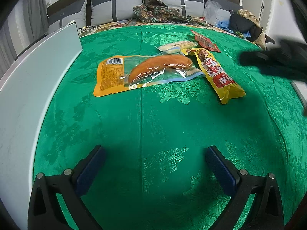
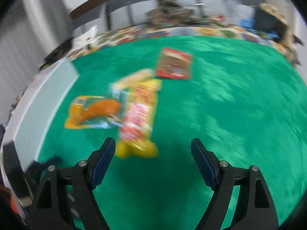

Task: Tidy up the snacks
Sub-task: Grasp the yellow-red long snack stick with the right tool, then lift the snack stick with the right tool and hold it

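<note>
Four snack packs lie bunched together on the green cloth, toward its far side. Nearest the left edge is the orange pouch with the sausage, barcode end pointing left, its clear window showing the sausage lying flat. Just beside it on the right, touching or slightly overlapping its corner, is the long yellow-and-red pack, running from the far side toward the near edge. Behind those two sits a pale wrapped snack, and farthest back the small red packet, flat on the cloth.

Left gripper hangs over the near part of the cloth, jaws spread wide, only bare green fabric between them. Right gripper also has its jaws wide apart and empty; its view is blurred, and the near end of the yellow-and-red pack sits just beyond its left finger. A white board runs along the cloth's left edge. Cushions line the wall behind.
</note>
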Demonstrator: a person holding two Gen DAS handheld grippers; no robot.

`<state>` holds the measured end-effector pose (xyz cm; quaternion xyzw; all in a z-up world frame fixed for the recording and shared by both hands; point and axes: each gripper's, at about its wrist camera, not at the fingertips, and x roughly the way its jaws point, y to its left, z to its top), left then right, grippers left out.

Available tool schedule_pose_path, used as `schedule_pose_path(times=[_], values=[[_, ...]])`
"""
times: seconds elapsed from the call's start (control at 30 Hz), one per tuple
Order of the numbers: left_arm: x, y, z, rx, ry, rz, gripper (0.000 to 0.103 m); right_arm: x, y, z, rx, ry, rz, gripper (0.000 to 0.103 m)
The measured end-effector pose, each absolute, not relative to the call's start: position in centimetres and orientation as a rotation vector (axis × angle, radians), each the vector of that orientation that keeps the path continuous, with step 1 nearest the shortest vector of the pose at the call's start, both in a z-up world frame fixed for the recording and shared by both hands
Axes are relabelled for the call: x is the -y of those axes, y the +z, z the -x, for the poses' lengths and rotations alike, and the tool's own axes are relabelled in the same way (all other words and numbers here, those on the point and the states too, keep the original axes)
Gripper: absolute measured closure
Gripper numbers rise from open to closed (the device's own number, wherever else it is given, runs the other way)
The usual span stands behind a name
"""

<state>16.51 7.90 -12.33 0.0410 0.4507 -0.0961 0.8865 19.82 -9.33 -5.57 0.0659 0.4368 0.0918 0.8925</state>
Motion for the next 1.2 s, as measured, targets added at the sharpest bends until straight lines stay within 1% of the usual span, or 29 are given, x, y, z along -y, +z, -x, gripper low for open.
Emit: schedule_pose_path(times=[0.13, 0.3, 0.47, 0.5, 0.57, 0.77, 0.8, 1.03, 1.2], values=[[-7.9, -12.3, -16.5, -0.937, -0.2, -0.085, 0.0, 5.3, -7.1, -23.0, -0.984, 0.224, -0.033, 0.02], [-7.9, -12.3, -16.5, -0.937, -0.2, -0.085, 0.0, 3.8, -9.7, -23.9, -1.084, 0.226, 0.02, 0.022], [-7.9, -12.4, -16.5, -0.937, -0.199, -0.085, 0.0, 3.5, -10.0, -22.9, -1.066, 0.224, 0.063, 0.023], [-7.8, -12.4, -16.5, -0.937, -0.199, -0.085, 0.0, 3.5, -10.0, -22.7, -1.063, 0.221, 0.071, 0.026], [-7.8, -12.4, -16.5, -0.937, -0.199, -0.085, 0.0, 3.4, -9.9, -22.3, -1.051, 0.199, 0.115, 0.044], [-7.8, -12.4, -16.5, -0.937, -0.199, -0.085, 0.0, 4.5, -9.7, -21.6, -1.046, 0.22, 0.126, 0.055], [-7.8, -12.4, -16.5, -0.937, -0.199, -0.085, 0.0, 4.6, -9.6, -21.5, -1.043, 0.225, 0.135, 0.058], [-7.8, -12.4, -16.5, -0.937, -0.199, -0.085, 0.0, 8.2, -9.6, -19.4, -1.02, 0.235, 0.267, 0.061], [-7.8, -12.4, -16.5, -0.937, -0.199, -0.085, 0.0, 14.8, -9.7, -19.3, -1.006, 0.161, 0.215, 0.06]])
